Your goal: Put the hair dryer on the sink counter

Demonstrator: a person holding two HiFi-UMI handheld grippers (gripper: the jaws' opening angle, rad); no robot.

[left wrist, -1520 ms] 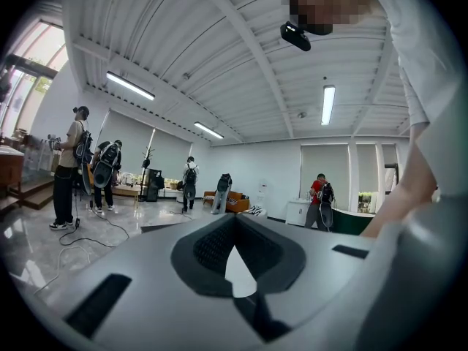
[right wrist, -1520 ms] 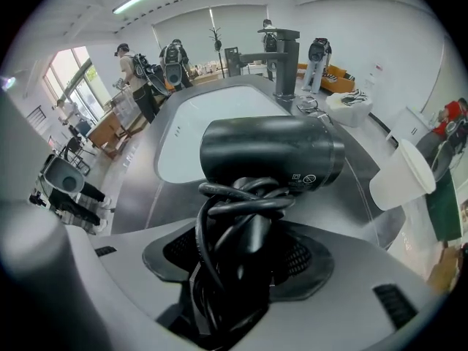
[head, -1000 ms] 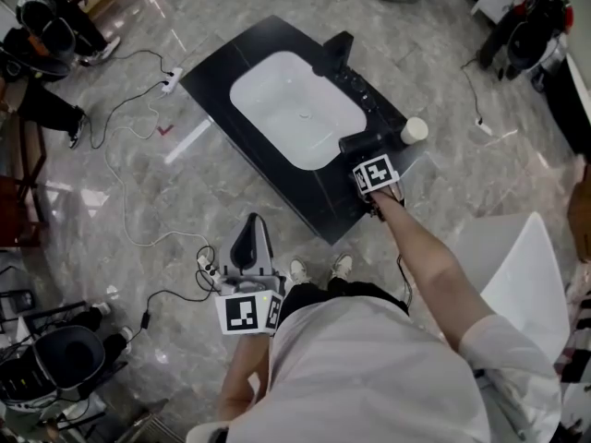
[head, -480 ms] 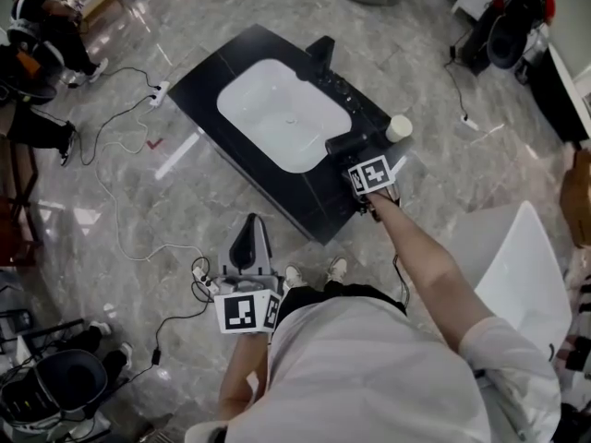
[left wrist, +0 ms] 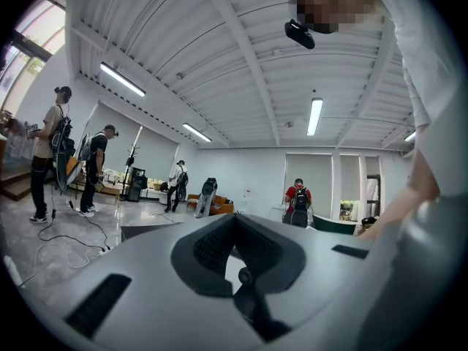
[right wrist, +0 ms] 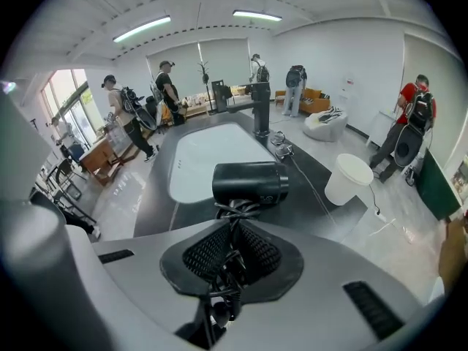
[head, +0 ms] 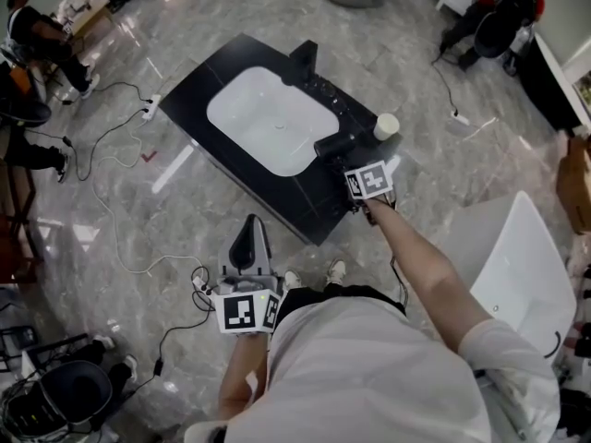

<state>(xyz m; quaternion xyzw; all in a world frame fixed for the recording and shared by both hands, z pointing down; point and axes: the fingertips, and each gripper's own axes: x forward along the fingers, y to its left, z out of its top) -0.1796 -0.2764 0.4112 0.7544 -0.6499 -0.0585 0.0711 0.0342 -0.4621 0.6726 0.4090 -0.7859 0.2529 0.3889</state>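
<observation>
The black hair dryer [head: 334, 145] lies on its side on the black sink counter [head: 309, 206], near the right end, between the white basin [head: 272, 123] and a white cup [head: 386, 125]. My right gripper [head: 355, 162] reaches it from the near side. In the right gripper view the dryer's barrel [right wrist: 250, 183] lies just ahead. My right gripper's [right wrist: 232, 248] jaws are closing, and their pads pinch the dryer's twisted black cord [right wrist: 232, 212]. My left gripper [head: 247, 245] hangs low over the floor, away from the counter. Its jaws stand shut with nothing between them [left wrist: 238, 269].
A black faucet [head: 303, 61] stands at the far edge of the basin. Cables and a power strip [head: 148, 109] lie on the marble floor to the left. A white chair [head: 517, 266] stands at the right. People stand at the room's edges.
The counter has slid slightly up and left in the head view. My right gripper stays at the dryer and my left gripper stays low.
</observation>
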